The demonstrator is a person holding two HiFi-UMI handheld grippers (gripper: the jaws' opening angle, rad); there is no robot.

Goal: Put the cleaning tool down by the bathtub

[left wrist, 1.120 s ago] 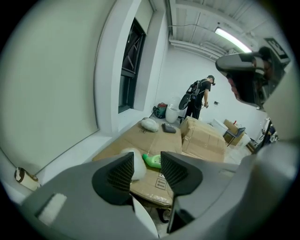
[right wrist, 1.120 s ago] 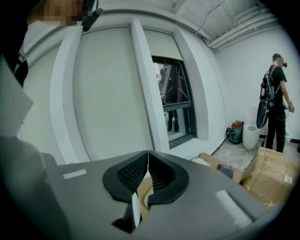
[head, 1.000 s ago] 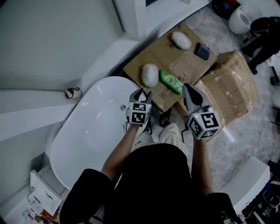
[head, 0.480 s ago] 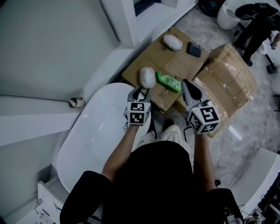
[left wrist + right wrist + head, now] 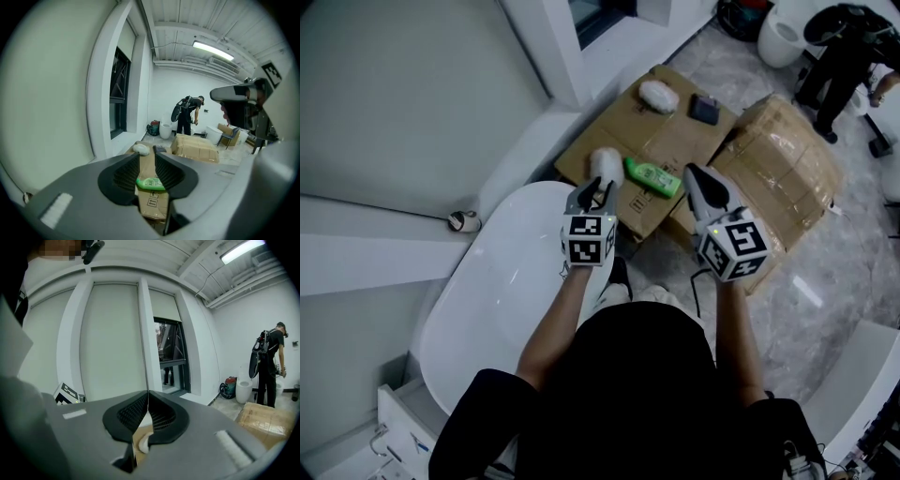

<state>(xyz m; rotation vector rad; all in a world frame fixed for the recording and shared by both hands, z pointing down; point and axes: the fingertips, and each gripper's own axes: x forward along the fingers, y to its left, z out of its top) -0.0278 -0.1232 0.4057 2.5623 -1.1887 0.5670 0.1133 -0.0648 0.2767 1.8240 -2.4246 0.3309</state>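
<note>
Green bottle point(image 5: 652, 177) and white puff point(image 5: 602, 159) on flattened cardboard point(image 5: 675, 141) — bathtub point(image 5: 502, 281) alongside.

This looks like a bathroom mock-up set up in an unfinished workspace or showroom, not a lived-in home. A white freestanding bathtub point(image 5: 487, 300) stands against pale panel walls point(image 5: 394, 94) on a marble-patterned floor point(image 5: 844, 281), yet flattened cardboard point(image 5: 661, 141) and a big taped cardboard box point(image 5: 787, 159) lie right beside it. A white sanitary fixture point(image 5: 780, 37) stands loose at the far side, near a person in black point(image 5: 187, 115). The ceiling is bare, with exposed pipes point(image 5: 197, 67) and a plain strip light point(image 5: 213, 50). A dark-framed window point(image 5: 121, 96) sits in the white wall.
</note>
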